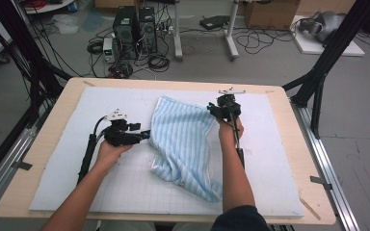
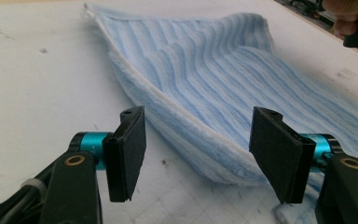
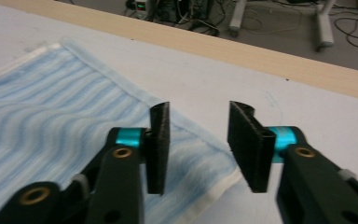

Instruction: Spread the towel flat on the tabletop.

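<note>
A light blue striped towel (image 1: 183,139) lies crumpled and partly folded on the white grid mat (image 1: 67,168). My left gripper (image 1: 144,136) hovers at the towel's left edge, pointing right. In the left gripper view its jaws (image 2: 198,154) stand open, and the towel's (image 2: 214,79) white-trimmed folded edge runs just beyond the gap, untouched by the pads. My right gripper (image 1: 217,111) is over the towel's far right corner. In the right gripper view its jaws (image 3: 200,140) are open above that corner of the towel (image 3: 42,121), with nothing pressed between them.
The mat covers a wooden table (image 1: 294,144) whose far edge (image 3: 279,60) lies just beyond the right gripper. Black frame posts (image 1: 327,53) stand at both sides. Computer towers (image 1: 135,29) and cables sit on the floor behind the table.
</note>
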The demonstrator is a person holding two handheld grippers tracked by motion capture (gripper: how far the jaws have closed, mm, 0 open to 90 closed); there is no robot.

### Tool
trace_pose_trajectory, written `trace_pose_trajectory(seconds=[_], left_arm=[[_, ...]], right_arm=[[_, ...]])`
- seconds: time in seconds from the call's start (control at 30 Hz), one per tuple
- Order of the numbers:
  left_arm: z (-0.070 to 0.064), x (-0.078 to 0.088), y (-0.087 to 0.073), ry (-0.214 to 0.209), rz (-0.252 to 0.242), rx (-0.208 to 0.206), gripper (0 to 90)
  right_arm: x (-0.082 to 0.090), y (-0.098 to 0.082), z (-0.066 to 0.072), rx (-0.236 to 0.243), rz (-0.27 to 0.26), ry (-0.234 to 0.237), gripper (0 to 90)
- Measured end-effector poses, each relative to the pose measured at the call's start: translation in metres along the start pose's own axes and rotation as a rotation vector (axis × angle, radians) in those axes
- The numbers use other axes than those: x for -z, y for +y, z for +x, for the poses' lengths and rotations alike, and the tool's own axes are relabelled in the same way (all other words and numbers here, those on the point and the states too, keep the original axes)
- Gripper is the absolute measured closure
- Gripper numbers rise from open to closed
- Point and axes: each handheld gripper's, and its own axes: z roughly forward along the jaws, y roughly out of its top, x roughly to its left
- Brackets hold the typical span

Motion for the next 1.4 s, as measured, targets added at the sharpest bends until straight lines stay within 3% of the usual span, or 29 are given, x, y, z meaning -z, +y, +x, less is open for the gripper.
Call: trace_pose_trajectory(seconds=[0.2, 0.27, 0.37, 0.47, 0.6, 0.67, 0.87, 0.93, 1.0, 1.17, 1.27, 1.3, 1.4], left_arm=[[-0.009, -0.006, -0.002, -0.018, 0.011, -0.008, 36.7], [-0.013, -0.007, -0.007, -0.027, -0.007, 0.006, 36.9], [-0.018, -0.01, -0.014, -0.034, 0.016, 0.009, 37.5], [-0.024, -0.013, -0.016, -0.033, 0.056, -0.02, 37.5], [-0.03, -0.019, -0.017, -0.02, 0.064, -0.023, 41.8], [-0.03, -0.023, -0.019, -0.02, 0.088, -0.024, 45.2], [-0.033, -0.028, -0.021, 0.01, 0.11, -0.059, 78.5], [-0.033, -0.028, -0.02, 0.018, 0.108, -0.065, 84.1], [-0.033, -0.027, -0.02, 0.019, 0.106, -0.068, 85.2], [-0.033, -0.026, -0.02, 0.014, 0.104, -0.082, 85.7], [-0.033, -0.023, -0.019, -0.007, 0.075, -0.088, 86.4], [-0.032, -0.021, -0.018, -0.023, 0.061, -0.1, 86.7], [-0.033, -0.016, -0.017, -0.045, 0.018, -0.102, 86.7]], right_arm=[[0.03, -0.012, -0.002, 0.018, -0.031, 0.056, 44.4], [0.042, -0.017, -0.003, 0.021, -0.041, 0.078, 42.4], [0.063, -0.027, -0.003, 0.029, -0.078, 0.097, 43.9], [0.082, -0.04, -0.003, 0.033, -0.111, 0.118, 45.7], [0.096, -0.056, 0.005, 0.078, -0.103, 0.153, 46.3], [0.098, -0.064, 0.013, 0.112, -0.078, 0.18, 46.4], [0.098, -0.086, 0.039, 0.2, -0.02, 0.233, 47.6], [0.096, -0.092, 0.045, 0.212, -0.006, 0.254, 47.8], [0.093, -0.096, 0.05, 0.223, 0.01, 0.262, 47.8], [0.094, -0.1, 0.054, 0.2, -0.003, 0.273, 47.8], [0.096, -0.101, 0.054, 0.189, 0.006, 0.293, 47.8], [0.096, -0.102, 0.054, 0.185, 0.016, 0.313, 46.5], [0.09, -0.104, 0.061, 0.208, 0.053, 0.44, 37.9]])
